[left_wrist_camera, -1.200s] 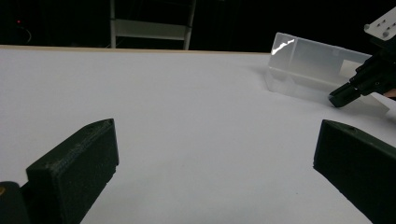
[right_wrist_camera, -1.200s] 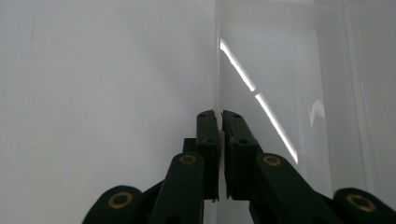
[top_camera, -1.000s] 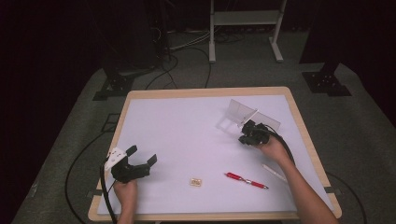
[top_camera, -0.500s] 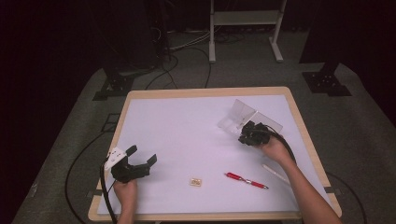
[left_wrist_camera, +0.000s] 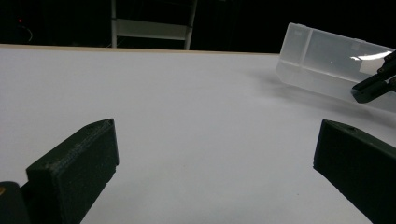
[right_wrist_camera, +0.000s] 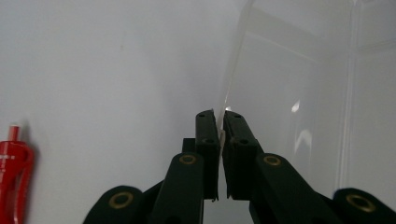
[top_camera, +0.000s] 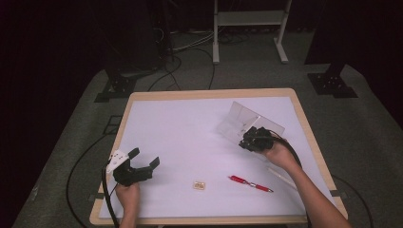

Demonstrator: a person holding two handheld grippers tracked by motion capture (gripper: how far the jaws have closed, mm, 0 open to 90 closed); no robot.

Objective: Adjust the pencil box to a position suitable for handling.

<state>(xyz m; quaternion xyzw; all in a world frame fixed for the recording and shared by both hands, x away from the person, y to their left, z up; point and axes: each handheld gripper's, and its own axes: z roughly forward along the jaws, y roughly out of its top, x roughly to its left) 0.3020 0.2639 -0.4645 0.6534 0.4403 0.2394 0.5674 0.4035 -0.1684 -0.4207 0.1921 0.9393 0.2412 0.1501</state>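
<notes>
At the table's far right, the wall of the clear plastic box (top_camera: 247,121) is pinched by the right gripper (right_wrist_camera: 219,122), while the left gripper (top_camera: 142,159) is held wide apart near the left edge.

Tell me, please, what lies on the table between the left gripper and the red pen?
In the high view, a small tan object lies between the left gripper and the red pen; it is too small to identify. The rest is bare tabletop.
</notes>
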